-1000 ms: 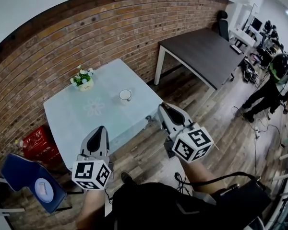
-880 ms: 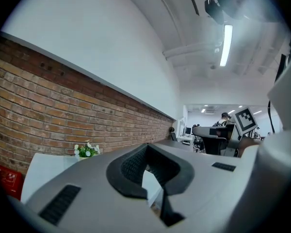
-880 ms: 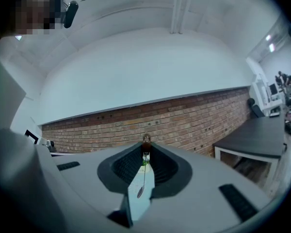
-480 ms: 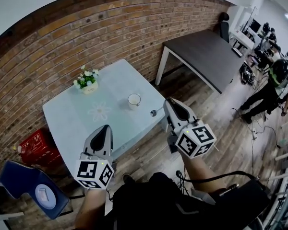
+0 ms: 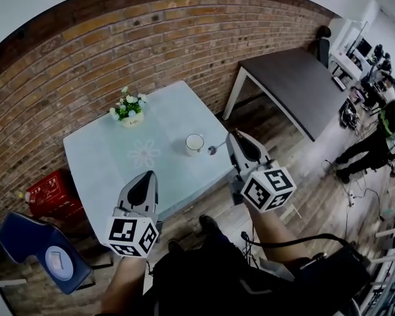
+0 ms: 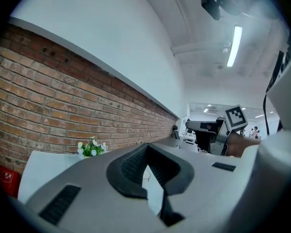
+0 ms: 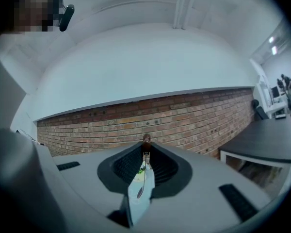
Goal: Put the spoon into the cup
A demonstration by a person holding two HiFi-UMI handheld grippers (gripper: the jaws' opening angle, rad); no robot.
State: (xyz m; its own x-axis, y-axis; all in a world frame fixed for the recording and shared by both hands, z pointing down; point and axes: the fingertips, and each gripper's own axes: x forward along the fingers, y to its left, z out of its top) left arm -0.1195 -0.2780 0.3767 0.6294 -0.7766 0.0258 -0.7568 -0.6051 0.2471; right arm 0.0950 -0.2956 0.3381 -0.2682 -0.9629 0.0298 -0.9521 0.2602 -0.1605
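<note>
A white cup (image 5: 195, 143) stands on the pale blue table (image 5: 105, 170), near its right edge. My right gripper (image 5: 232, 137) is shut on a thin metal spoon (image 5: 214, 149). The spoon's bowl sticks out to the left, just right of the cup and apart from it. In the right gripper view the spoon (image 7: 142, 183) runs between the jaws of the right gripper (image 7: 146, 147). My left gripper (image 5: 147, 175) hovers over the table's near edge, left of the cup. In the left gripper view the left gripper (image 6: 146, 147) has its tips together and holds nothing.
A small pot of white flowers (image 5: 130, 110) stands at the table's far side by the brick wall. A dark table (image 5: 296, 84) is to the right, a red crate (image 5: 46, 196) and a blue chair (image 5: 39, 255) to the left. A person (image 5: 382, 137) stands far right.
Both grippers have come forward to the table. The spoon's bowl has drawn in from the table's edge to just beside the cup. The jaws look unchanged.
</note>
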